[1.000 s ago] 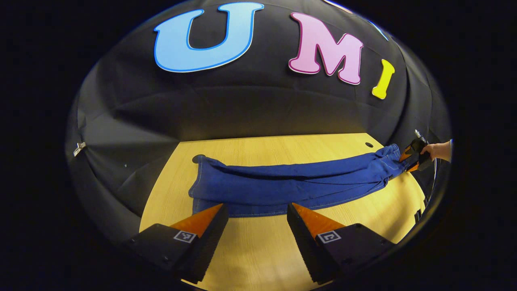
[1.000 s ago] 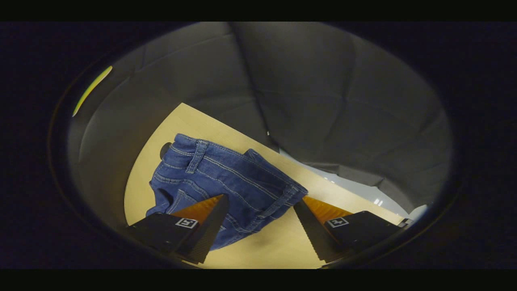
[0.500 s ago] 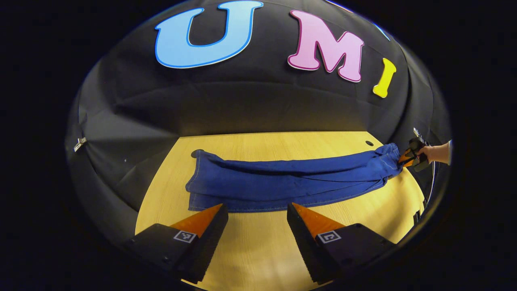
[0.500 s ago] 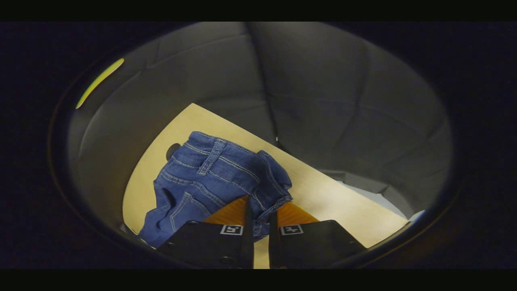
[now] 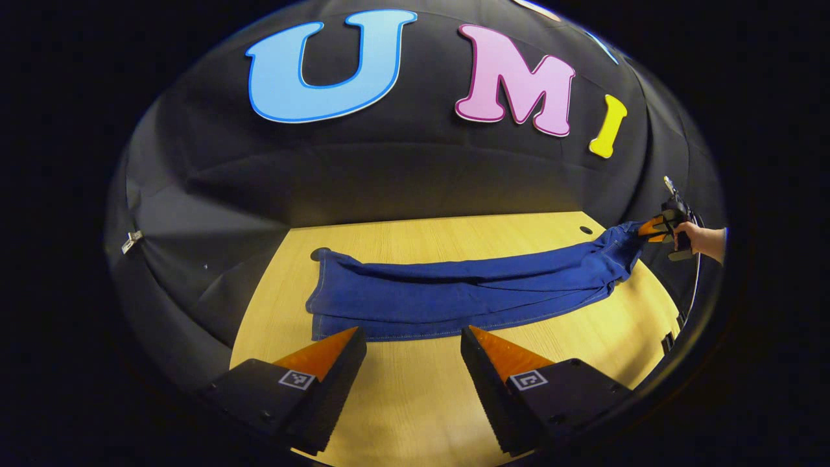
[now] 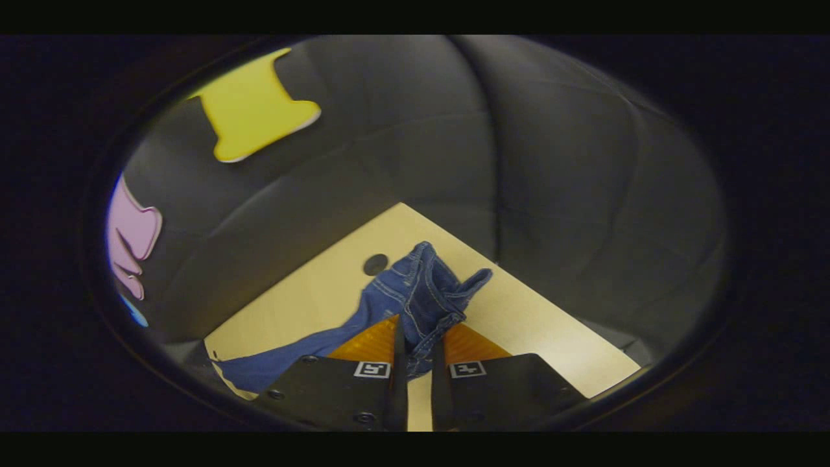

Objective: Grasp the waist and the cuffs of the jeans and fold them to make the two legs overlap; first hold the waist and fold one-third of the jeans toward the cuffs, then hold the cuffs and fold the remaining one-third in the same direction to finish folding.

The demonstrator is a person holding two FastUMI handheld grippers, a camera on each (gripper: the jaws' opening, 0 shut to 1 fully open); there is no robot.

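Blue jeans point(image 5: 454, 298) lie stretched across the wooden table point(image 5: 415, 402), legs overlapped, cuffs point(image 5: 321, 292) at the left end and waist point(image 5: 619, 250) at the right. In the left gripper view my left gripper point(image 5: 413, 340) hangs open just in front of the jeans' near edge, holding nothing. Far right in that view, my right gripper point(image 5: 655, 228), held by a hand point(image 5: 697, 239), pinches the waist. The right gripper view shows my right gripper point(image 6: 418, 334) shut on the waistband point(image 6: 425, 295), which is lifted off the table.
A small round hole point(image 5: 585, 230) sits in the table near the waist end, also visible as the hole point(image 6: 375, 264) in the right gripper view. Black cloth walls surround the table on all sides. Bare wood lies in front of the jeans.
My right gripper went from open to shut on the waistband, then raised it off the table. The jeans' waist end lifted. The left gripper stayed open in place.
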